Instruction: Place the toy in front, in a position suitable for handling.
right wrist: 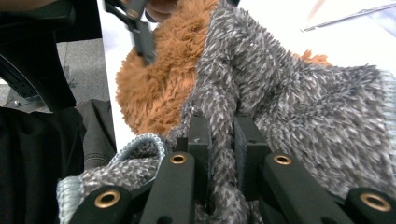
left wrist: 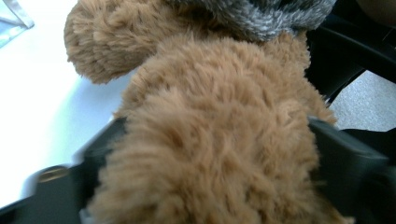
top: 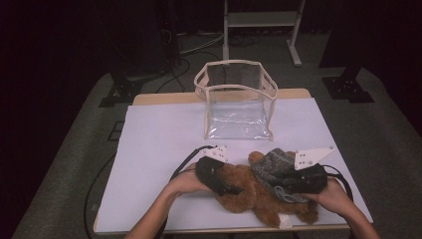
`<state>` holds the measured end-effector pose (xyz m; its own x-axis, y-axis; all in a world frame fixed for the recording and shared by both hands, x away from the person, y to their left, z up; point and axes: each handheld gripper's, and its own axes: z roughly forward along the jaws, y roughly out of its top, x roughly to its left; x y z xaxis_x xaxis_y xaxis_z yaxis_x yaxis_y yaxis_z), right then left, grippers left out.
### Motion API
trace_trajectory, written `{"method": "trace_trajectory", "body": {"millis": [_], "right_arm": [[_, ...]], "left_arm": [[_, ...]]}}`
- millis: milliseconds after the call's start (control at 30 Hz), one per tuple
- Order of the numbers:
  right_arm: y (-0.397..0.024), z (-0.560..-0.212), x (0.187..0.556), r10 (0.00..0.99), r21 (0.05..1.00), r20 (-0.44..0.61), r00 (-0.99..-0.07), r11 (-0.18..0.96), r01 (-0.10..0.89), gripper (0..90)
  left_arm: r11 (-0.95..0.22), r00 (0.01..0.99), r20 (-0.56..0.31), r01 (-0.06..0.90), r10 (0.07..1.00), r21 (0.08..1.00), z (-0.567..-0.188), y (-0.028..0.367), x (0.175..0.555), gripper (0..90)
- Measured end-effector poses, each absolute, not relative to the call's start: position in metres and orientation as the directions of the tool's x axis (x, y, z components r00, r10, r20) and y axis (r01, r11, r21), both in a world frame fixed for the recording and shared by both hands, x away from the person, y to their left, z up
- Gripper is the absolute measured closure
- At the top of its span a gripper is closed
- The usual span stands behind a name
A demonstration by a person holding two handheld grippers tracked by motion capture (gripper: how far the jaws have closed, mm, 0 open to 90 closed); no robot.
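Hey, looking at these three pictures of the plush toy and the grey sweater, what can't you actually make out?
- Plush toy's face: high view, covered by the grey sweater and both grippers.
- Left gripper's pads: left gripper view, brown fur bulges over the jaws, so contact is unclear.
- Sweater's full shape: right gripper view, cut off by the frame edges; the right gripper pinches one fold.
- Clear bag's inside: high view, too small and glary.

Shaggy plush bear (top: 249, 191), fuzzy knit garment (right wrist: 299, 98) (grey)
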<state>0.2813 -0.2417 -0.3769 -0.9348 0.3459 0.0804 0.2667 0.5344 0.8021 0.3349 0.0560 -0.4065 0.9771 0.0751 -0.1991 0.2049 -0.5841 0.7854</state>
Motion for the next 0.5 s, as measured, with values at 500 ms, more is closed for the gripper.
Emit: {"method": "trace_trajectory", "body": {"millis": [500], "right_arm": [[-0.234,-0.366,0.3,0.364,0.811,0.064,-0.929,0.523,0.261,77.9]], "left_arm": [[-0.634,0.991,-0.012,0.094,0.134,0.768,-0.382,0.071,0.343,58.3]]}}
